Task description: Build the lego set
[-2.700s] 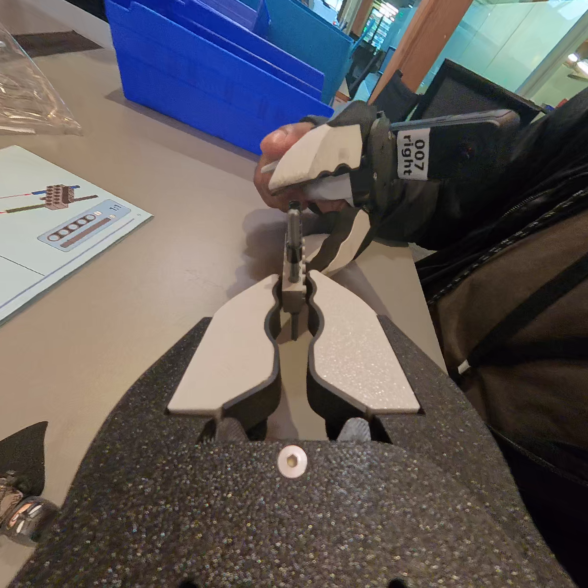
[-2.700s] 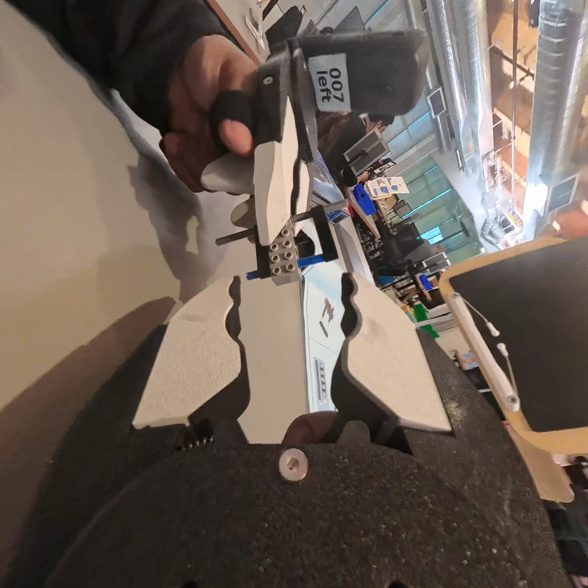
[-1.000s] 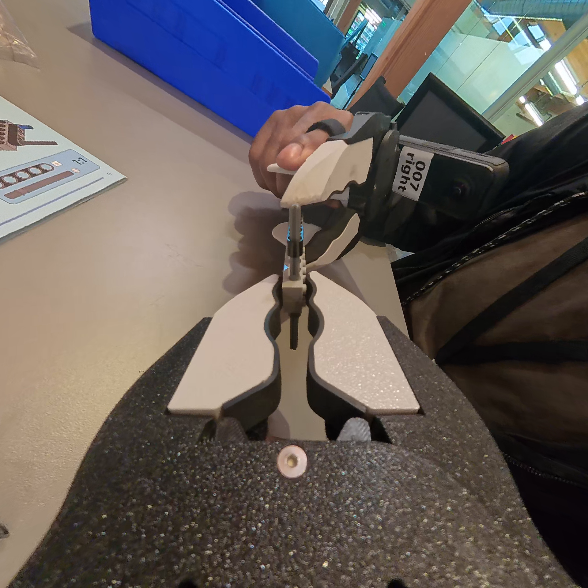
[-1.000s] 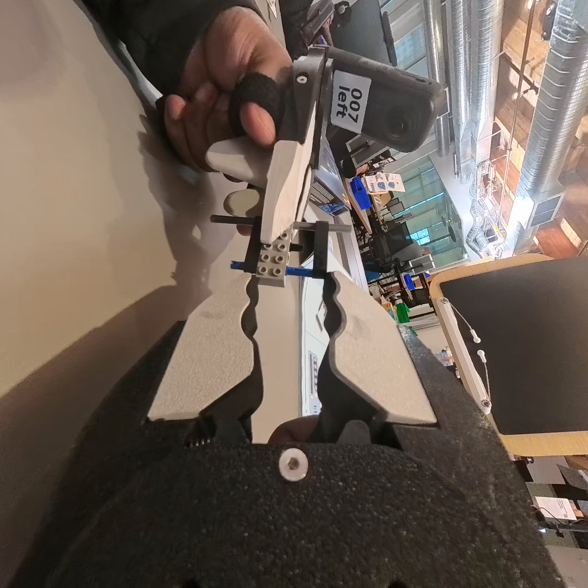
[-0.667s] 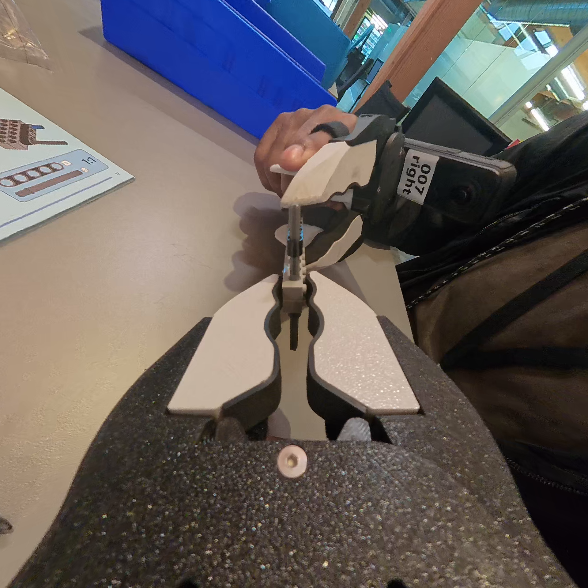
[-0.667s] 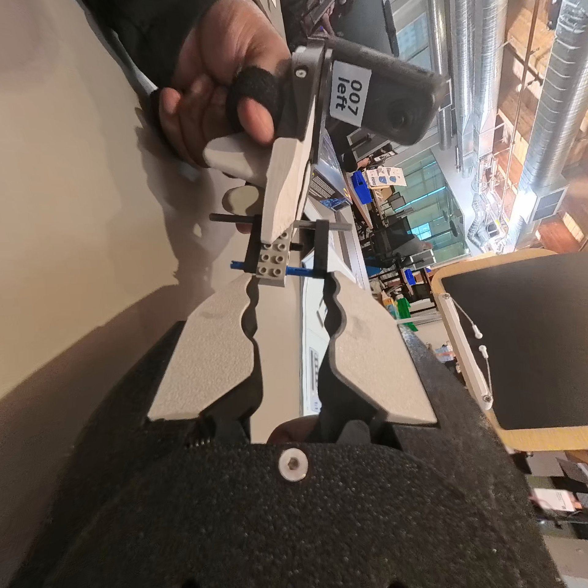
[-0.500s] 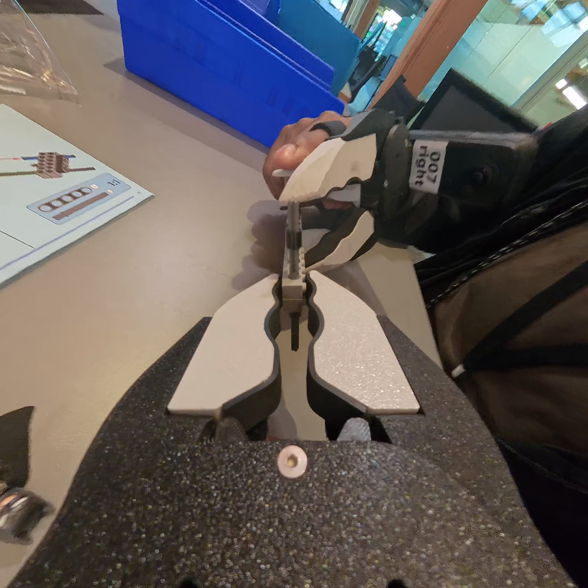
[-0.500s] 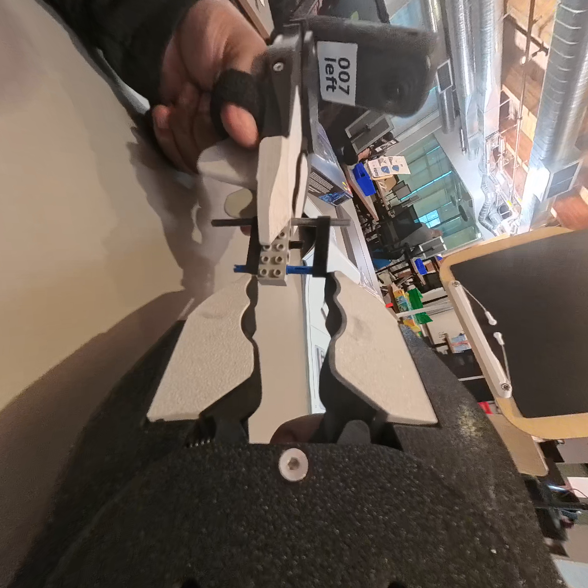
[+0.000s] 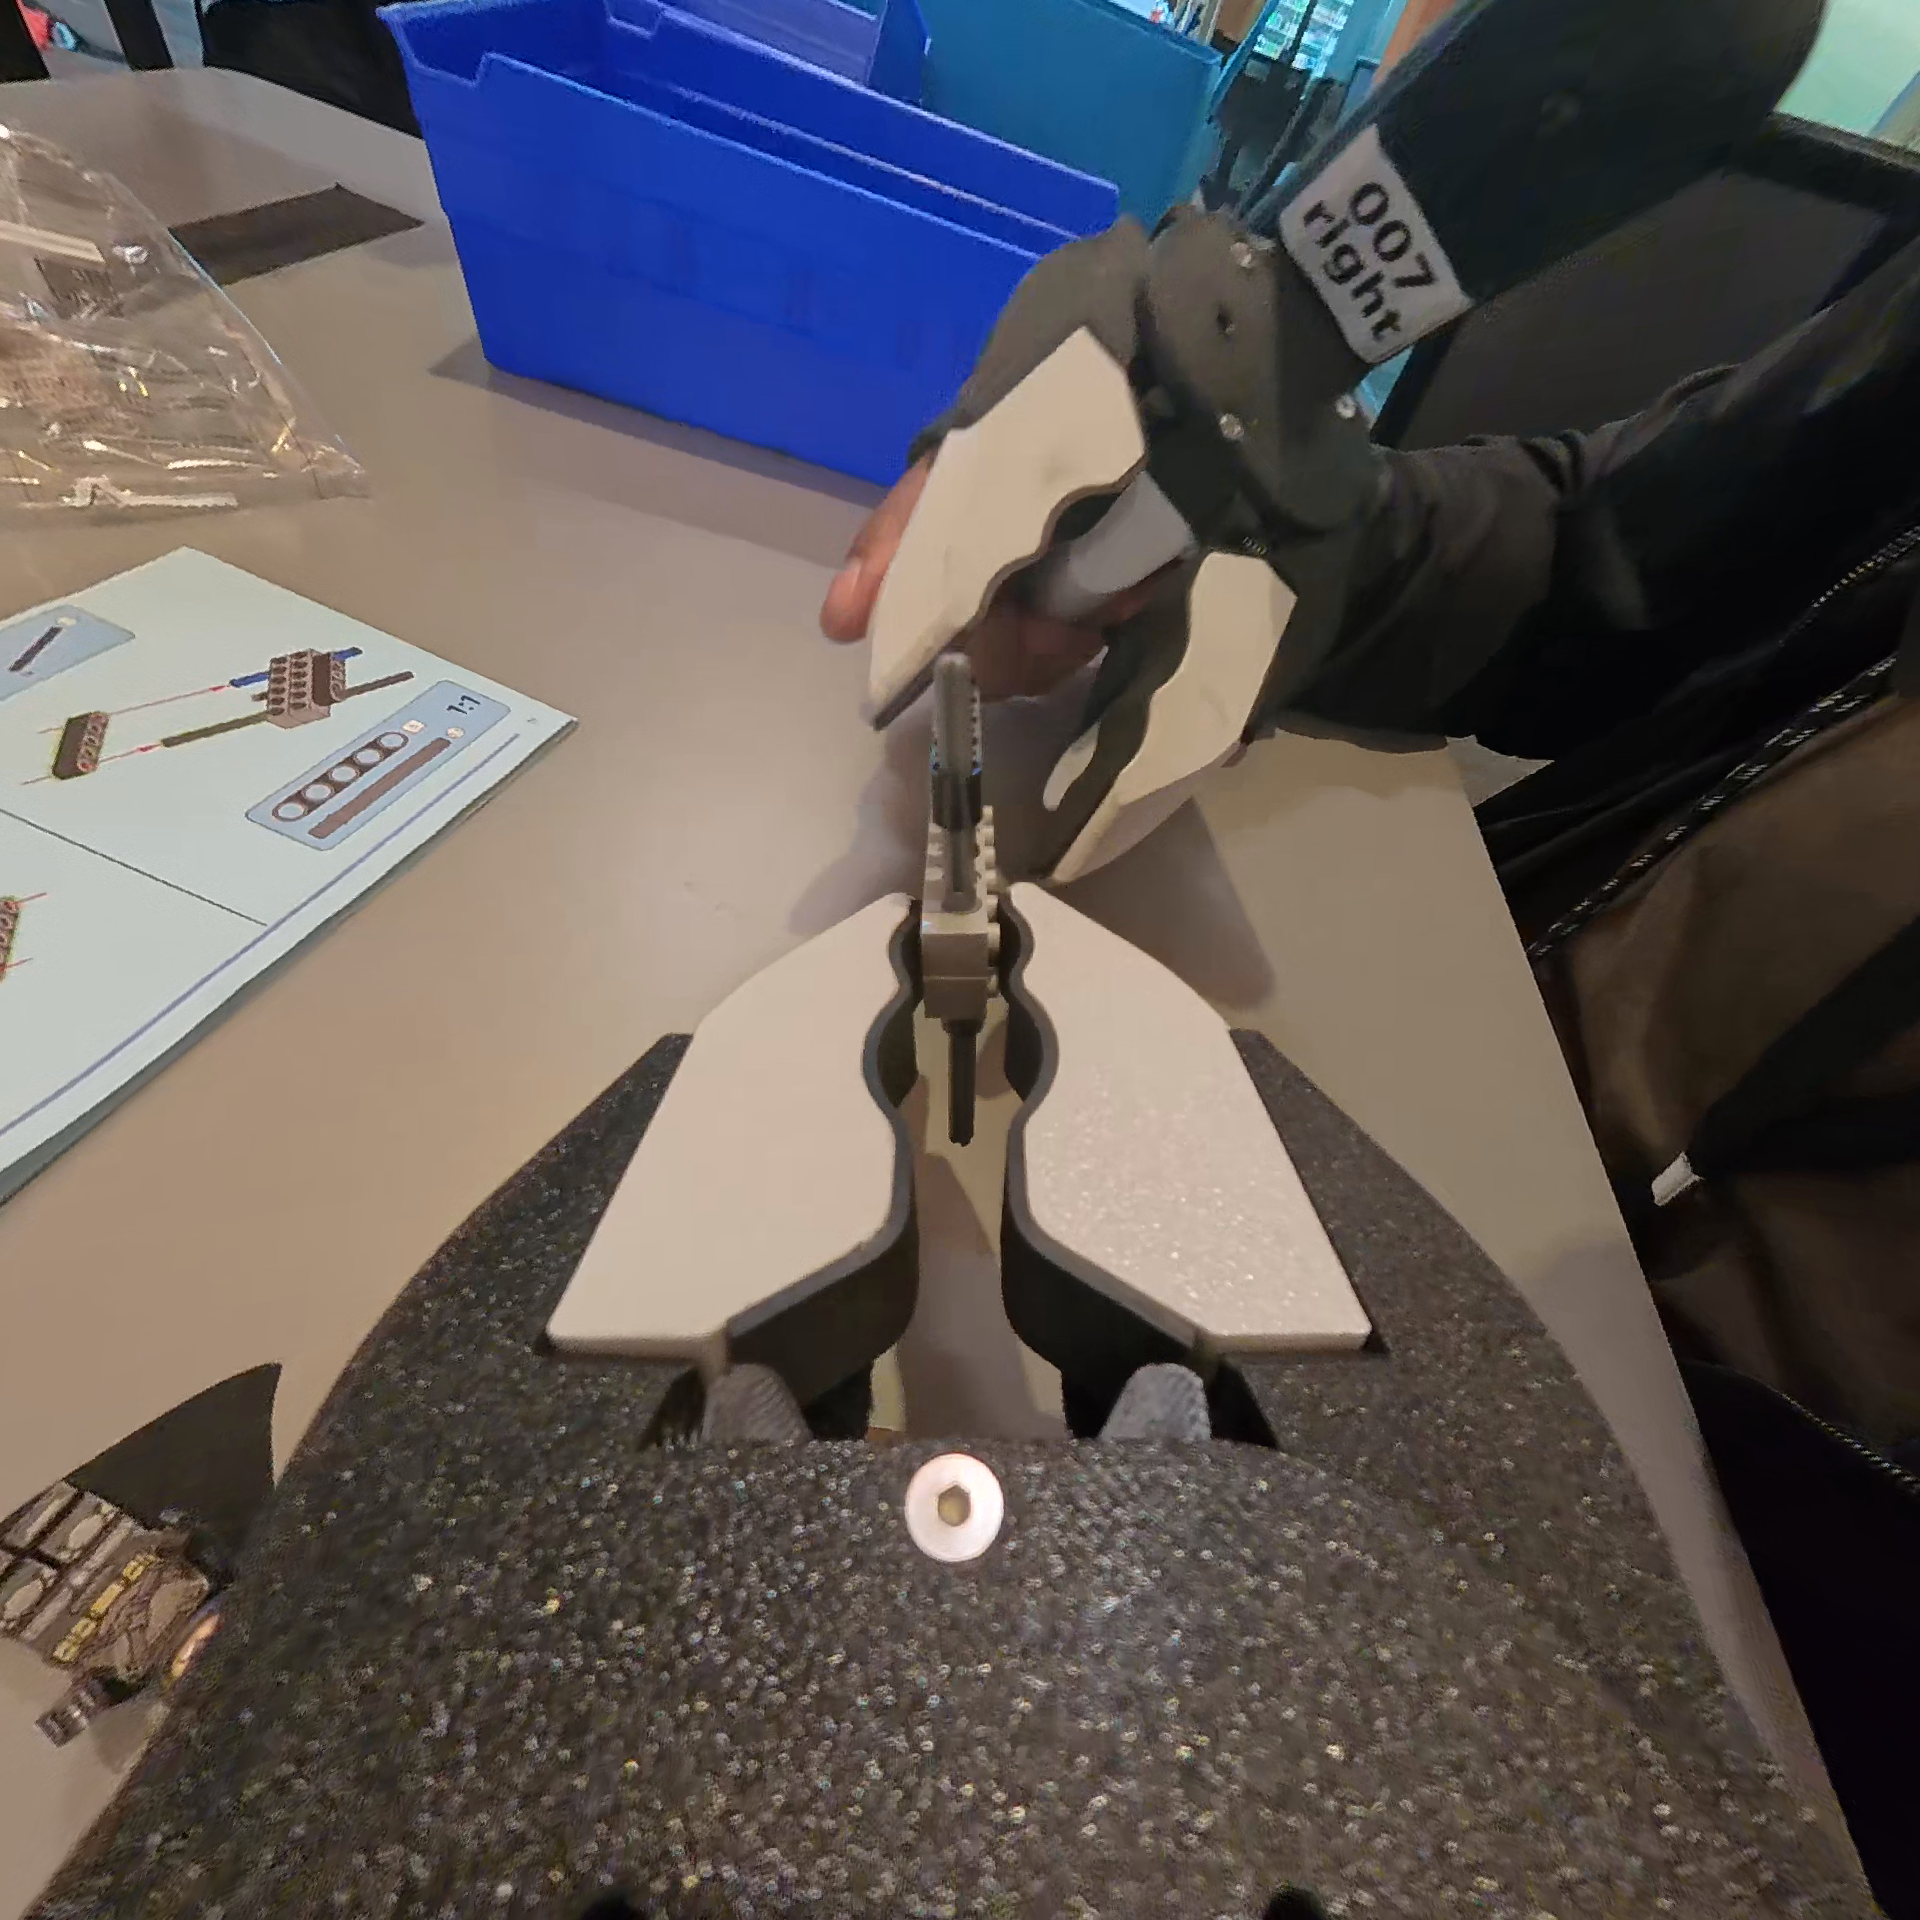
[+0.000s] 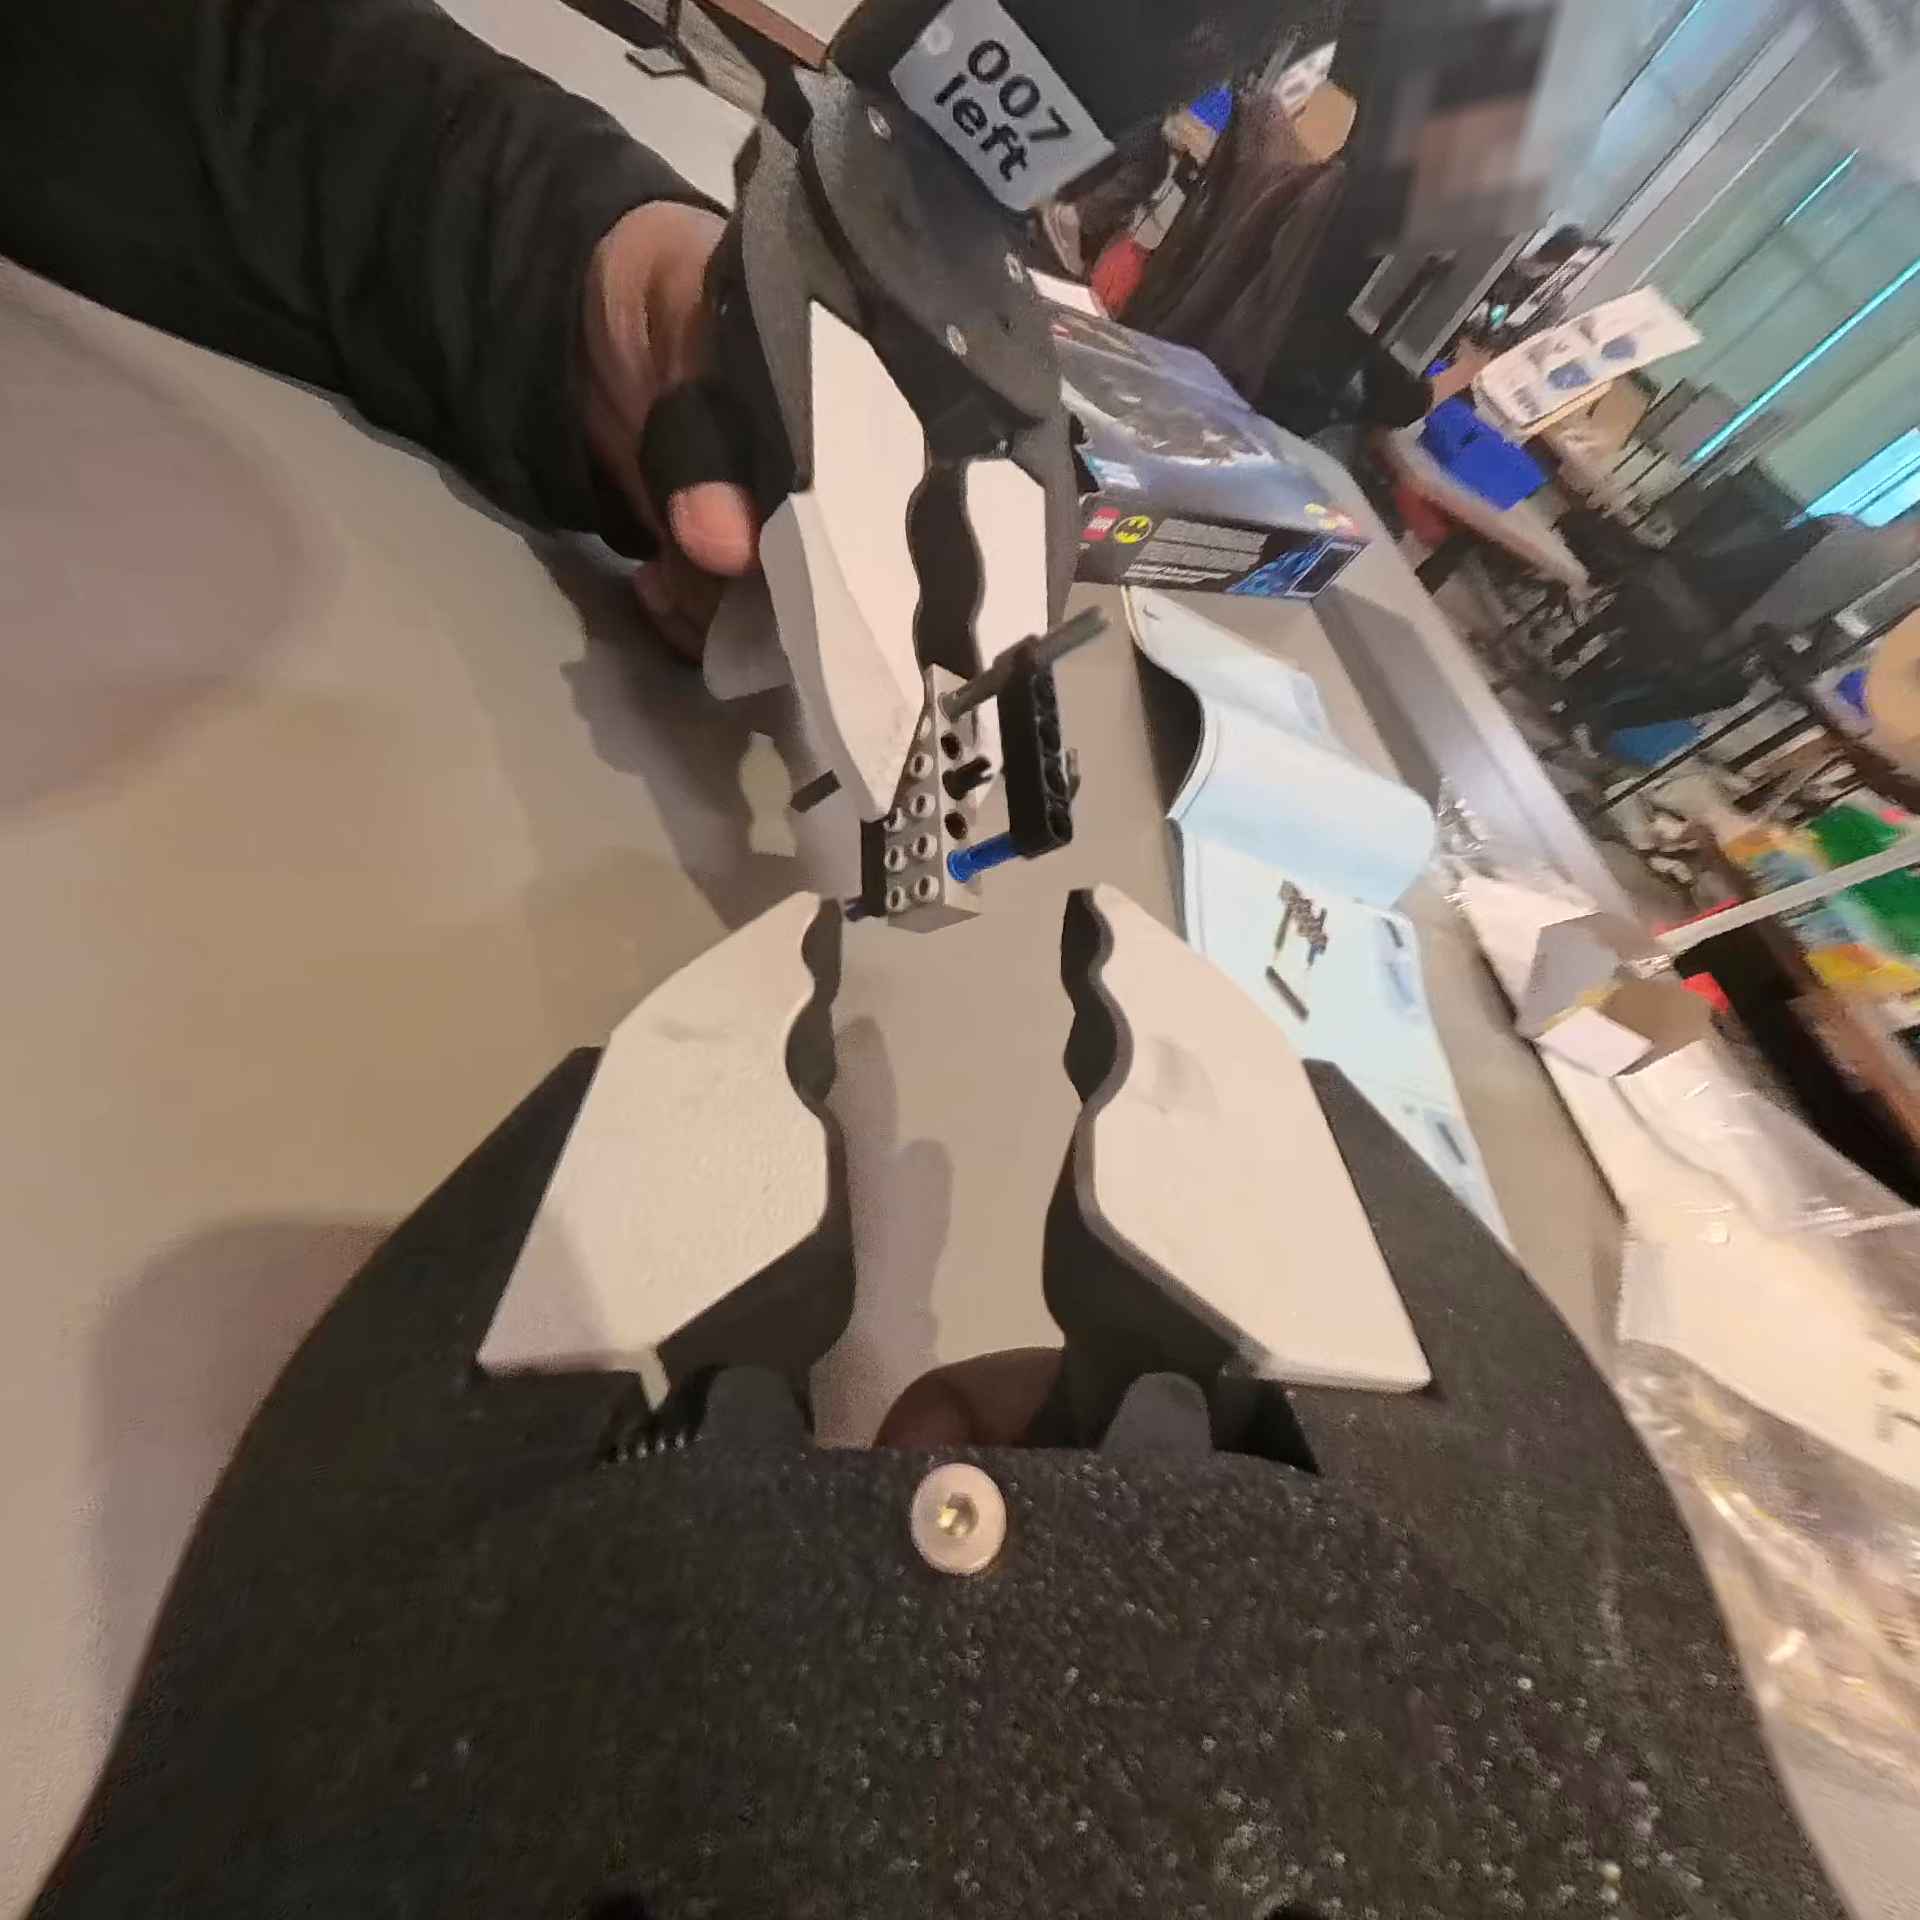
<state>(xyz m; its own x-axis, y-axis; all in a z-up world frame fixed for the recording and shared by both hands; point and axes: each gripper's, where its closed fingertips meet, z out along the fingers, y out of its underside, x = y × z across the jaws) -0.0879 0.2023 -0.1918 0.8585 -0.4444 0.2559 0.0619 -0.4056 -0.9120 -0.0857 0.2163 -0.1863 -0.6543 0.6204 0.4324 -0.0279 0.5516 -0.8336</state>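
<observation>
Since a moment ago: both cameras have swung, so the blue bins [image 9: 727,239] and the paper booklet [image 9: 208,790] now sit closer in the left wrist view; the right gripper has backed slightly off the brick piece and tilted, though its fingers stand as wide apart as before.
Left gripper [image 9: 961,935]: its fingers are closed on a small grey brick block [image 9: 956,961], both pads pressing its sides right at the tips.
Brick block: a dark rod [image 9: 958,1081] runs through it, back between the fingers and forward past the tips; in the right wrist view a black bar with holes [image 10: 1044,764] hangs off its side on a grey pin and a blue pin [image 10: 982,857].
Why held so: judging by the pose, the pinch on the block's flat sides leaves the bar and pins free to reach from the other side.
Right gripper [image 10: 951,914]: fingers spread apart with nothing between them; the block's corner lies just ahead of the tip of its left finger [image 10: 727,1039], apart from it as far as I can tell.
Bar: just beyond the gap between the right fingers, nearer the right-hand tip.
Table [image 9: 520,1018]: grey, under both grippers.
Around: a clear plastic bag [image 9: 125,364] far left of the left fingers; a dark printed box [image 10: 1216,540] beyond the right fingers.
</observation>
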